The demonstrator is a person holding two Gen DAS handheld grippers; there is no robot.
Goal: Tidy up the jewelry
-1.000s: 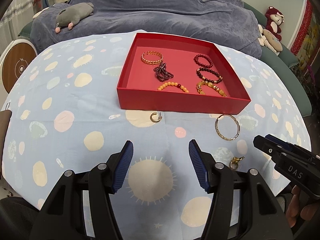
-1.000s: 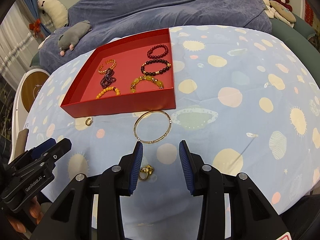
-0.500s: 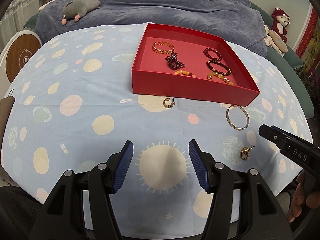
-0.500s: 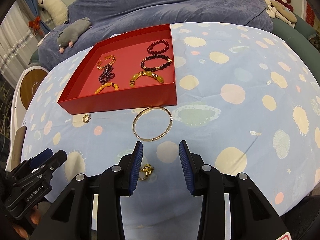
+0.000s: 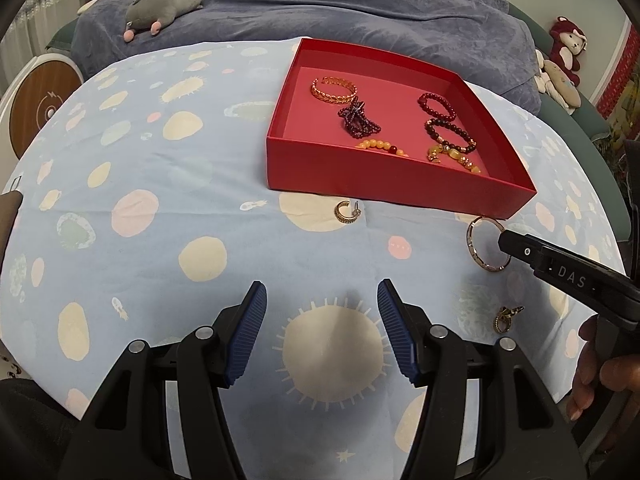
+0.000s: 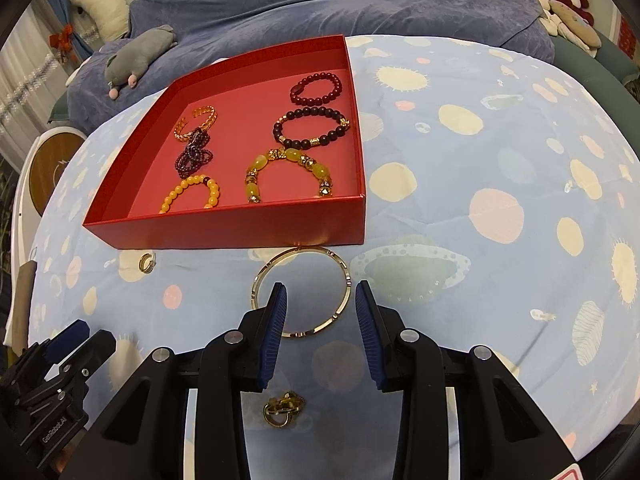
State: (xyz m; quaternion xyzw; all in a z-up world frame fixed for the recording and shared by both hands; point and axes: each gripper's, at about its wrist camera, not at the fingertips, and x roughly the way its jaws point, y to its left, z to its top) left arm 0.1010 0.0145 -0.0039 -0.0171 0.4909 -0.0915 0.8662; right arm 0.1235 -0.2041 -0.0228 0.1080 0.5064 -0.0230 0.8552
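A red box [image 6: 240,222] [image 5: 360,178] on the blue spotted cloth holds several bead bracelets. A gold bangle [image 6: 340,272] [image 5: 474,250] lies just in front of the box. My right gripper [image 6: 320,330] is open, its fingertips over the bangle's near half. A small gold earring [image 6: 146,262] [image 5: 347,212] lies left of the bangle. A gold knot piece [image 6: 282,408] [image 5: 506,316] lies under the right gripper. My left gripper [image 5: 320,330] is open and empty over the cloth, well short of the earring.
The round table [image 5: 120,240] drops off at its near edge. A bed with a blue blanket [image 6: 360,0] and a grey plush toy [image 5: 164,2] lies behind. A round wooden stool [image 5: 40,108] stands at the left.
My right gripper has moved forward so its fingertips now reach over the bangle. My left gripper has shifted left and back, so the box sits further right in its view.
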